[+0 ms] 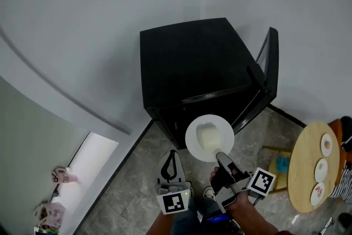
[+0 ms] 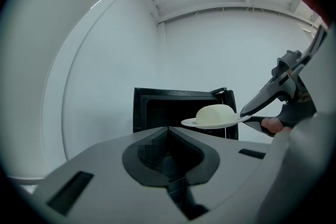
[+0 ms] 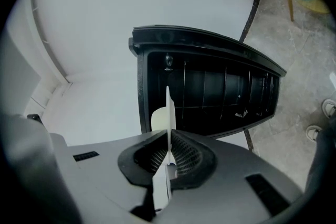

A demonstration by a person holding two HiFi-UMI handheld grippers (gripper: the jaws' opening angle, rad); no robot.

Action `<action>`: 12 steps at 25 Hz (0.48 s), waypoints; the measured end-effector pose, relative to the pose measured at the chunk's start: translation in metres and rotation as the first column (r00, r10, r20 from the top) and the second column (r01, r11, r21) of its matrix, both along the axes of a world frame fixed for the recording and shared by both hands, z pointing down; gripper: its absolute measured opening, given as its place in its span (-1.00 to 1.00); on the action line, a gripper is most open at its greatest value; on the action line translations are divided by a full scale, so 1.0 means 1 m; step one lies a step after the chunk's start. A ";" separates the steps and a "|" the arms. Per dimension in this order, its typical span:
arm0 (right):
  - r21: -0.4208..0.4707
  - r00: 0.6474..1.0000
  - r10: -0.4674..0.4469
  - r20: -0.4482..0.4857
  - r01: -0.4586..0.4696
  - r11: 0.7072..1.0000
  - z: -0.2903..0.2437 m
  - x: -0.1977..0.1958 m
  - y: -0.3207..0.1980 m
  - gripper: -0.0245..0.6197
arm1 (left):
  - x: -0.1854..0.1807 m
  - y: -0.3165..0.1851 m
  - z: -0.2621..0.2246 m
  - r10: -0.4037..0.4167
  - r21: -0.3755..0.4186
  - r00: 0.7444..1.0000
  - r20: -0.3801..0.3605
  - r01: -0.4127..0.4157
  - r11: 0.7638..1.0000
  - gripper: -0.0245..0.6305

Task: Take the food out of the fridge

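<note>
Wall point(image 1: 82, 19): plain white, behind the fridge and filling most of the head view.
Floor point(image 1: 137, 190): grey stone tiles with pale veining, under the fridge, the table and the person.
Fridge point(image 1: 192, 63): small black box standing on the floor against the wall. In the right gripper view its dark inside point(image 3: 210, 97) shows ribbed walls, and I cannot make out any food left in it.
Fridge door point(image 1: 268, 71): swung wide open on the fridge's right side, seen nearly edge-on from above.
Table point(image 1: 301, 173): round, light wood, near the right edge of the head view and well apart from the fridge.
Right gripper point(image 1: 221, 157): jaws clamped tight on the near rim of the plate, carrying it level in front of the open fridge. In its own view point(image 3: 169, 152) the rim runs as a thin white line between the ridged pads.
Left gripper point(image 1: 172, 154): just beside the right one and left of the plate, touching nothing. Its own view point(image 2: 169, 136) shows the jaws closed together with nothing between them.
Plate point(image 1: 193, 143): white and round, outside the fridge, in the air before its opening.
Food point(image 1: 208, 137): pale, smooth, domed lump sitting in the middle of the plate, seen side-on from the left gripper point(image 2: 215, 113).
Small plates point(image 1: 321, 169): three white ones in a row on the table.
</note>
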State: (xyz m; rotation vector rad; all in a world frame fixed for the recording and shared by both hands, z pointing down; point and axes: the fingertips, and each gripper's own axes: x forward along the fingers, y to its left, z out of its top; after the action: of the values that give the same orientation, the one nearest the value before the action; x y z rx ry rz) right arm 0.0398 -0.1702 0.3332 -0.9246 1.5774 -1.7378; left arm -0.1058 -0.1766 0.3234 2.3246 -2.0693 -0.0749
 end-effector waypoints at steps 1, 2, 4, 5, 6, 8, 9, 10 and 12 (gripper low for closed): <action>0.004 1.000 0.002 -0.001 -0.002 1.000 -0.004 0.002 0.001 -0.81 | 0.001 0.000 -0.005 0.003 0.004 1.000 -0.002 -0.003 1.000 -0.88; 0.010 1.000 0.003 -0.002 -0.003 1.000 -0.009 0.003 0.002 -0.81 | 0.003 0.001 -0.009 0.006 0.006 1.000 -0.005 -0.006 1.000 -0.88; 0.019 1.000 0.002 -0.004 -0.002 1.000 -0.017 0.004 0.004 -0.81 | 0.004 0.002 -0.018 0.011 0.013 1.000 -0.004 -0.011 1.000 -0.88; 0.022 1.000 -0.002 -0.005 0.002 1.000 -0.020 0.004 0.004 -0.81 | 0.005 0.002 -0.023 0.014 0.019 1.000 0.000 -0.014 1.000 -0.88; 0.024 1.000 -0.007 -0.007 0.007 1.000 -0.023 0.004 0.005 -0.81 | 0.005 0.002 -0.028 0.016 0.025 1.000 0.005 -0.016 1.000 -0.88; 0.029 1.000 -0.018 -0.005 0.018 0.999 -0.031 0.004 0.006 -0.81 | 0.007 0.002 -0.038 0.017 0.038 1.000 0.009 -0.017 0.999 -0.88; 0.031 1.000 -0.022 -0.004 0.022 0.999 -0.034 0.004 0.008 -0.81 | 0.009 0.003 -0.041 0.017 0.042 1.000 0.007 -0.018 0.999 -0.88; 0.032 1.000 -0.025 -0.003 0.025 0.999 -0.037 0.005 0.010 -0.81 | 0.010 0.005 -0.044 0.018 0.043 1.000 0.007 -0.019 0.999 -0.89; 0.034 1.000 -0.028 -0.001 0.028 0.999 -0.042 0.006 0.016 -0.81 | 0.012 0.009 -0.049 0.023 0.048 1.000 0.009 -0.023 0.999 -0.88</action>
State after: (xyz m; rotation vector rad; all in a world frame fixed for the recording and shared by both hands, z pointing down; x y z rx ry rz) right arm 0.0457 -0.1543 0.2917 -0.8899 1.6225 -1.7244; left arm -0.0936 -0.1674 0.2743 2.3795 -2.0670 -0.1158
